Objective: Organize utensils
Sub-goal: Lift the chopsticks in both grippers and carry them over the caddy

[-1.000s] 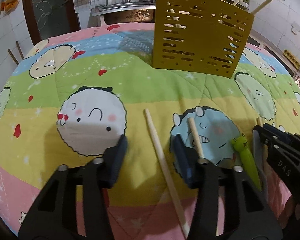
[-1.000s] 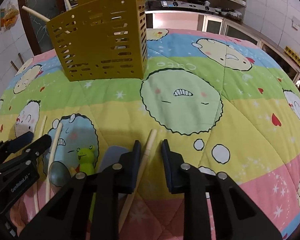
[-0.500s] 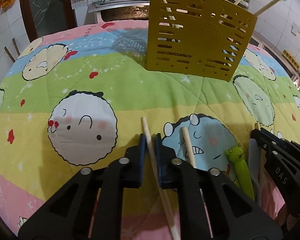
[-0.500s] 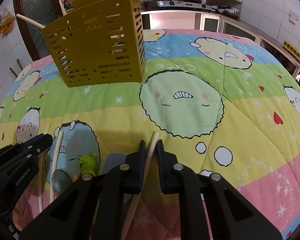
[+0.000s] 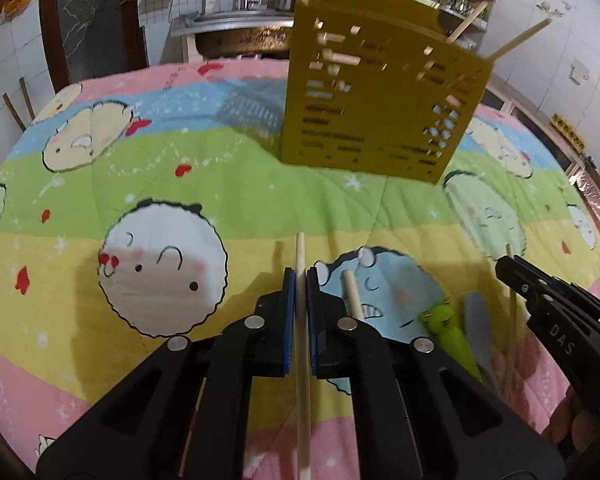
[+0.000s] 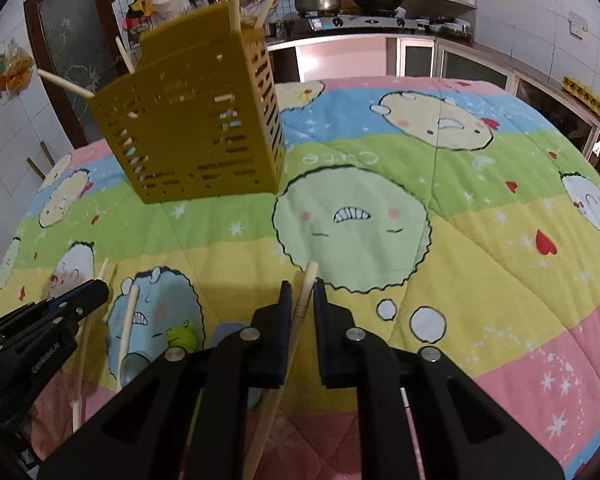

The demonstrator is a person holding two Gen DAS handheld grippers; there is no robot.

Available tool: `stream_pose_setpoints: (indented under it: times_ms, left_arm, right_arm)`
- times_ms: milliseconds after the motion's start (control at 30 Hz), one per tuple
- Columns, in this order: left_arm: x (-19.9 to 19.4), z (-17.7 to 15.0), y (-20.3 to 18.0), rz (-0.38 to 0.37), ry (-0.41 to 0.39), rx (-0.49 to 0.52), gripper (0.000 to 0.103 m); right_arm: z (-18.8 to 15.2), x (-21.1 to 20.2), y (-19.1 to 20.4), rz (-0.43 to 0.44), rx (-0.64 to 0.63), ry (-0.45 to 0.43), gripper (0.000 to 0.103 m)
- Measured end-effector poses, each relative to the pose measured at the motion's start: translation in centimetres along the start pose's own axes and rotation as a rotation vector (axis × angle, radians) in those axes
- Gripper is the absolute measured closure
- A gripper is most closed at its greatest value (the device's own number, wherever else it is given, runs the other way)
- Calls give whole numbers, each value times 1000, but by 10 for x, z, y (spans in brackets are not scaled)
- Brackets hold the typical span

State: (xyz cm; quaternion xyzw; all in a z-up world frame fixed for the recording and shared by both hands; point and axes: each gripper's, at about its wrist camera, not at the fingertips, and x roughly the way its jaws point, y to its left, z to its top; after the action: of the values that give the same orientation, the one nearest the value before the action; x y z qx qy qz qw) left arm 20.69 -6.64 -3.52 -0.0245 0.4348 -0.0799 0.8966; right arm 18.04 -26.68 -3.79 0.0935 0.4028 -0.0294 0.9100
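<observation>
A cartoon-print quilt point(image 5: 220, 184) fills both frames. The yellow slotted utensil holder point(image 5: 380, 100) stands upper centre, with chopsticks protruding. The left gripper point(image 5: 301, 284), bottom centre, is clamped on a wooden chopstick point(image 5: 302, 360). The right gripper point(image 6: 302, 300), bottom centre, is closed around a second chopstick point(image 6: 300, 320). A frog-handled spoon point(image 5: 448, 328) lies lower right.

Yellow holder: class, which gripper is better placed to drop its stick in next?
Probably the left gripper: its jaws pinch a chopstick squarely, pointing towards the yellow holder. The right gripper grips its stick at a slant.
</observation>
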Motion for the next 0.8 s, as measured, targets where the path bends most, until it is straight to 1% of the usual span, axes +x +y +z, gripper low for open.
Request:
stream_pose_setpoints:
  times_ms: [133, 300, 467, 567, 700, 800]
  left_arm:
    - [-20, 4, -1, -26, -49, -3, 99]
    - [-45, 9, -2, -30, -128, 7, 99]
    - [-63, 10, 0, -43, -182, 3, 99]
    - [-74, 12, 2, -54, -216, 0, 99]
    - [-88, 12, 5, -62, -263, -2, 99]
    - [-92, 12, 7, -70, -276, -2, 99]
  right_arm:
    - [5, -14, -1, 11, -2, -39, 92]
    - [10, -34, -3, 29, -5, -100, 93]
    - [16, -54, -4, 31, -11, -169, 94]
    - [18, -65, -4, 36, -15, -204, 97]
    - [20, -80, -2, 26, -37, -261, 97]
    - [21, -89, 0, 36, -42, -287, 97]
